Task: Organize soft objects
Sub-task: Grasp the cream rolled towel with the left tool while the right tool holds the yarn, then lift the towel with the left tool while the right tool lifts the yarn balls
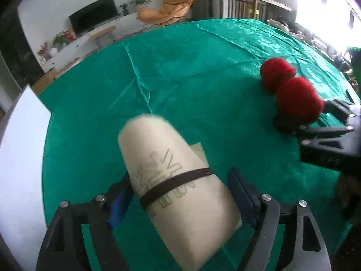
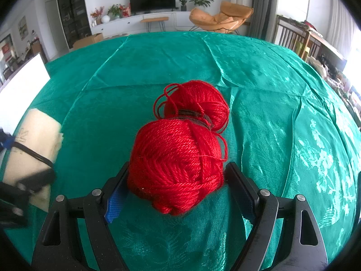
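Note:
A cream rolled cloth (image 1: 167,158) tied with a dark band lies on the green tablecloth (image 1: 203,79). My left gripper (image 1: 178,192) is open around it: the blue left pad touches the roll, while the right finger (image 1: 239,189) stands a little off it. A red yarn skein (image 2: 178,158) pinched in the middle by a dark band rests on the cloth. My right gripper (image 2: 177,171) is open, with a finger at each flank of the near lobe and no squeeze showing. The right wrist view has the roll (image 2: 38,131) and the blurred left gripper (image 2: 22,158) at its left edge.
A white panel (image 1: 20,146) stands at the table's left edge, close to the roll. In the left wrist view the yarn (image 1: 293,94) and the right gripper (image 1: 315,117) sit to the right. Wooden chairs and clutter border the table's far right.

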`<state>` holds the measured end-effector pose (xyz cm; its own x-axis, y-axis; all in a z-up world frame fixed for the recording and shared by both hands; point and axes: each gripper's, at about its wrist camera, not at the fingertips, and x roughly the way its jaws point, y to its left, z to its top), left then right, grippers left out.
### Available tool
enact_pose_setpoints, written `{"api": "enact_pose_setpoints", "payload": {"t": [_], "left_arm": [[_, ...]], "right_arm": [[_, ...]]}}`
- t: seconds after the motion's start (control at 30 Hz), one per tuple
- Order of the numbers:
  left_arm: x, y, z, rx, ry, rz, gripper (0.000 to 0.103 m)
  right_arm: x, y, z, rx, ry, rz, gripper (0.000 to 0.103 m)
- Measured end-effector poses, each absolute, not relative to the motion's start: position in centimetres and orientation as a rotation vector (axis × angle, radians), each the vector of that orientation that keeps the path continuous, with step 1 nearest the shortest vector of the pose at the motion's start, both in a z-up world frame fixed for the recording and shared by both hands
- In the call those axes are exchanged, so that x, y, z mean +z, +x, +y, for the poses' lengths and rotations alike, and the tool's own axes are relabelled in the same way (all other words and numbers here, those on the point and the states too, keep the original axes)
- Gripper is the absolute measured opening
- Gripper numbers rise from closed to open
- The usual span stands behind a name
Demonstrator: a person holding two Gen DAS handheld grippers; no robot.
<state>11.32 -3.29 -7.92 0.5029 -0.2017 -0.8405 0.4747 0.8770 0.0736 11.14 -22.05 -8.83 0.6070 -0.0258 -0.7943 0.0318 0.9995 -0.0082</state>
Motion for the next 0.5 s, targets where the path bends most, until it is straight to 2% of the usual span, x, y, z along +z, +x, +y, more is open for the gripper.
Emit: {"api": "enact_pose_setpoints", "payload": {"t": [0.1, 0.13, 0.5], "left_arm": [[-8.7, 11.3, -2.2, -0.379, 0.230, 0.942, 0.102], [-9.1, 11.6, -1.2, -0.374, 0.181, 0.954, 0.103], [-9.1, 12.3, -1.2, -0.341, 0.167, 0.945, 0.103]], "right_arm": [[-8.8, 11.1, -22.1, -0.033, 0.007, 0.918, 0.084], [-8.8, 11.1, -22.0, -0.033, 0.007, 0.918, 0.084], [-8.8, 11.1, -22.1, -0.031, 0.008, 0.916, 0.085]]}}
